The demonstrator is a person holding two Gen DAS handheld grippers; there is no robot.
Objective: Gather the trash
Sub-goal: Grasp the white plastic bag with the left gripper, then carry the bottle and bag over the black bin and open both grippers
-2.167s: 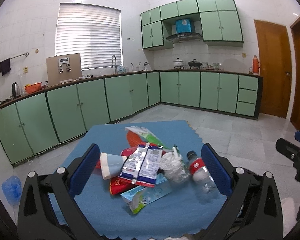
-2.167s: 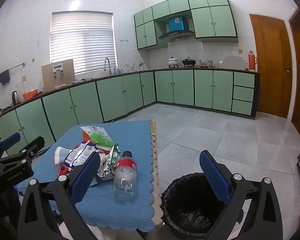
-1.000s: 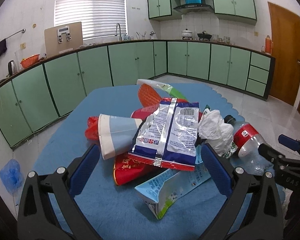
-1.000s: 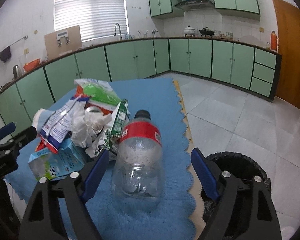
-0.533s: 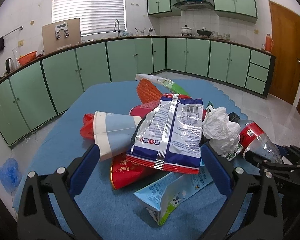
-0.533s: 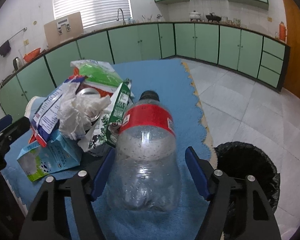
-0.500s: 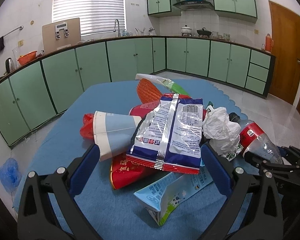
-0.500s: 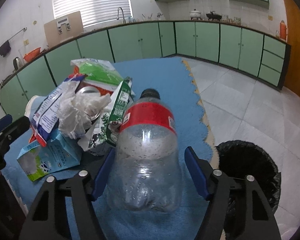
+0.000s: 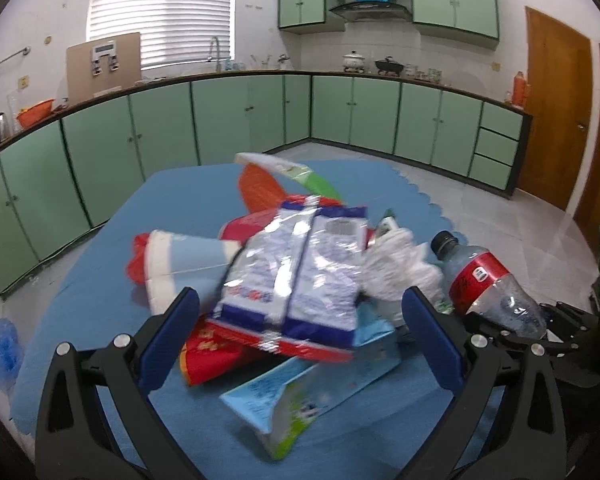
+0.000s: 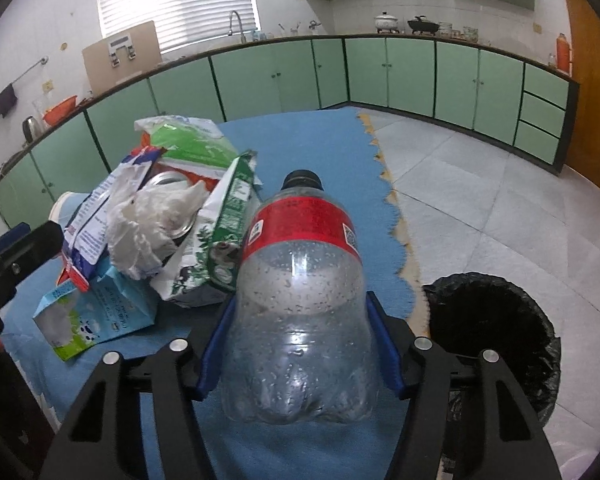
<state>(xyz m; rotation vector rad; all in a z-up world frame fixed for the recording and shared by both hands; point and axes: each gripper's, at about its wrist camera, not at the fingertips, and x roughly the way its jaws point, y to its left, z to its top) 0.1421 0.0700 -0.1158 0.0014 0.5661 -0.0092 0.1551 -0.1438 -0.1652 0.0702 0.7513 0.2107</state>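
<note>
On the blue mat, the right gripper is closing its blue pads against a clear, droplet-beaded plastic bottle, while the left gripper gapes wide around a crinkly foil packet.

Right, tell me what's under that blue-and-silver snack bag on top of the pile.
Under the snack bag lie a red wrapper, a light-blue milk carton and part of a paper cup. The bag covers whatever lies deeper in the pile.
</note>
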